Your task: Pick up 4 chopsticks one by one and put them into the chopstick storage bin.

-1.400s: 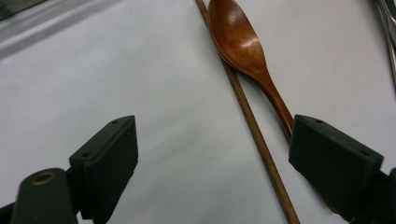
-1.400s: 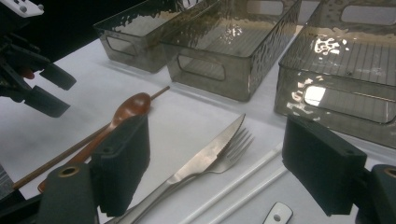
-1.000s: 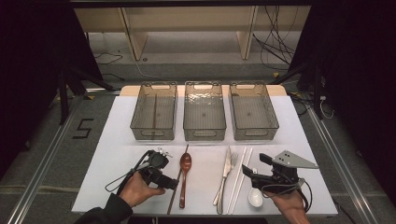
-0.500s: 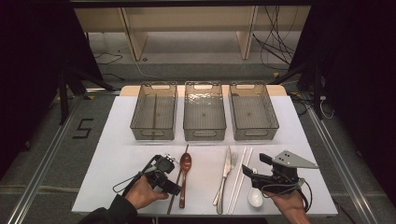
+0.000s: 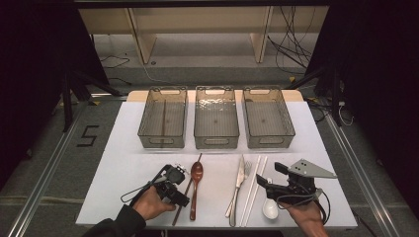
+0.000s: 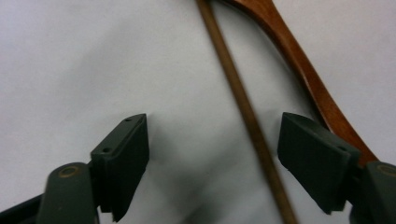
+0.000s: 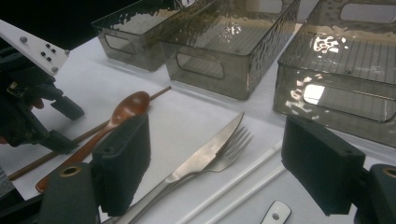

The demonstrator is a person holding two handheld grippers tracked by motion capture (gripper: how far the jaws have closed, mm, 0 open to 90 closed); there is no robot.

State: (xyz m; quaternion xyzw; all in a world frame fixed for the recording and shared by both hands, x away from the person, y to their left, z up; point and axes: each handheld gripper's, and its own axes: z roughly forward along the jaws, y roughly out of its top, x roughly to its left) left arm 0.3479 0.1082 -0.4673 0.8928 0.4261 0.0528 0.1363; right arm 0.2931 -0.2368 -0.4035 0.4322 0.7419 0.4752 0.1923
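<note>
A thin brown chopstick [image 5: 187,186] [image 6: 243,102] lies on the white table beside a wooden spoon [image 5: 196,173] [image 6: 299,60]. My left gripper [image 5: 180,197] [image 6: 212,125] points down over the chopstick. Its jaws have just been closing and stand on either side of the stick, with neither pad touching it. The spoon handle runs just outside the right-hand jaw. My right gripper [image 5: 269,176] [image 7: 217,123] hovers open above the table with nothing between its jaws, near a white ceramic spoon [image 5: 270,208]. Ahead of it lie a knife [image 7: 205,154] and a fork [image 7: 231,144].
Three smoky plastic bins [image 5: 163,118] [image 5: 216,117] [image 5: 269,117] stand in a row at the back of the table. The knife [image 5: 237,185], the fork [image 5: 245,170] and a pair of white chopsticks [image 5: 254,187] lie side by side between my two hands.
My left gripper has shifted slightly toward the near edge and settled over the brown chopstick. The right gripper has not moved.
</note>
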